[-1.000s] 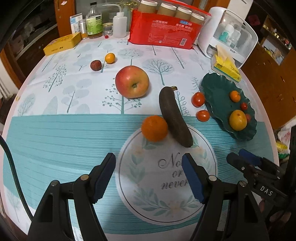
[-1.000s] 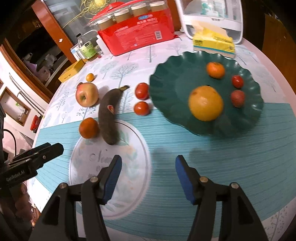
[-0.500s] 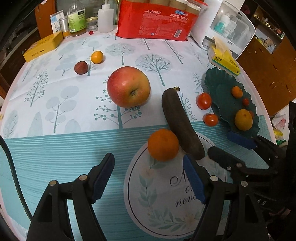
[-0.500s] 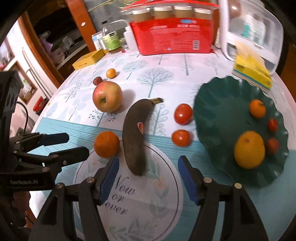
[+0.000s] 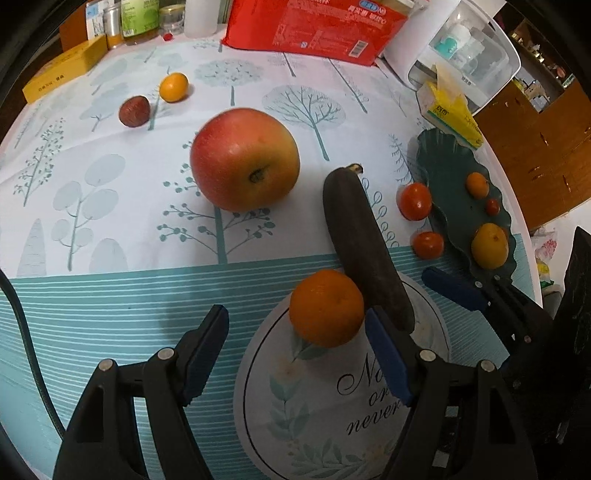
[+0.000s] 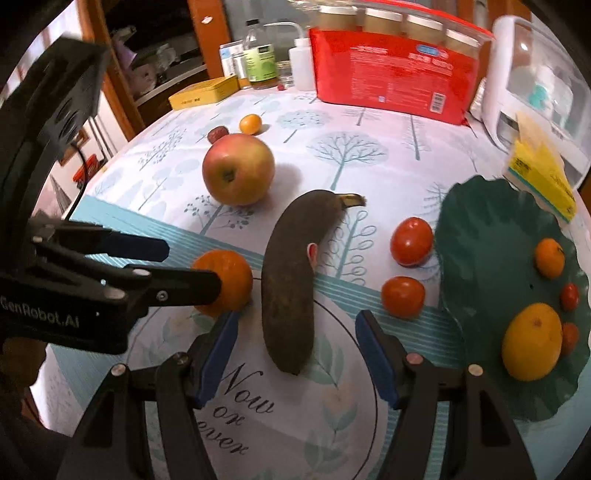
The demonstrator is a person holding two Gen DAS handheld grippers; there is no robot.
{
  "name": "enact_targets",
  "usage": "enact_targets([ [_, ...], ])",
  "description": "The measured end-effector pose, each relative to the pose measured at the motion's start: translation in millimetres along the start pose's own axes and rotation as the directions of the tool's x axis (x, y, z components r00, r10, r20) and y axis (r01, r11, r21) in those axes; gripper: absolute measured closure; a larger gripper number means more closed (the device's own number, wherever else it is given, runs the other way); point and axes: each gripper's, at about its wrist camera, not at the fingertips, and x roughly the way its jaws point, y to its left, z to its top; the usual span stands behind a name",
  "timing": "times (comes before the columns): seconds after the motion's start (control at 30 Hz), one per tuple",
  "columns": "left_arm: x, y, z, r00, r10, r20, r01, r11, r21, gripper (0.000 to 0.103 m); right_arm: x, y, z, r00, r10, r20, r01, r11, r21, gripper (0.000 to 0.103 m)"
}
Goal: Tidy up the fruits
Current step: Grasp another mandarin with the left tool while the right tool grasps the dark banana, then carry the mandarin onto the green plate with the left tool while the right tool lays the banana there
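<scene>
My left gripper [image 5: 297, 350] is open, its right pad just beside a tangerine [image 5: 327, 307] that lies against a dark overripe banana [image 5: 364, 245]. My right gripper [image 6: 295, 354] is open with the banana's [image 6: 291, 280] near end between its fingers. A red apple [image 5: 244, 158] sits beyond them. Two tomatoes [image 6: 411, 241] [image 6: 402, 296] lie left of a dark green plate [image 6: 480, 236] that holds an orange [image 6: 532, 341] and several small fruits. The left gripper also shows in the right wrist view [image 6: 173, 269], around the tangerine [image 6: 225, 282].
A small orange fruit [image 5: 173, 87] and a dark red fruit [image 5: 134, 111] lie at the far left. A red package [image 5: 317, 27], bottles [image 5: 138, 18], a yellow box [image 5: 62, 70], a tissue pack [image 5: 452, 110] and a white appliance [image 5: 465, 48] line the back of the table.
Both grippers have moved forward. The left one has closed in on the tangerine, the right one on the banana's near end. Both stay open.
</scene>
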Motion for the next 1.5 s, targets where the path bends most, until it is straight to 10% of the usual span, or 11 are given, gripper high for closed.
enact_targets([
  [0.5,15.9,4.5,3.9,0.998,-0.066,0.021,0.067,0.997,-0.031,0.037,18.7,5.8,-4.5,0.997,-0.029,0.076,0.033,0.998,-0.060,0.058],
  [0.73,19.3,0.5,2.9,0.990,-0.137,0.028,0.138,0.989,-0.051,0.058,20.6,11.2,-3.1,0.996,-0.025,0.089,0.031,0.997,-0.067,0.070],
  [1.5,-15.0,2.6,1.2,0.987,-0.088,0.136,0.091,0.996,-0.015,0.061,-3.7,13.7,-1.3,0.995,-0.042,0.093,0.048,0.997,-0.058,0.074],
])
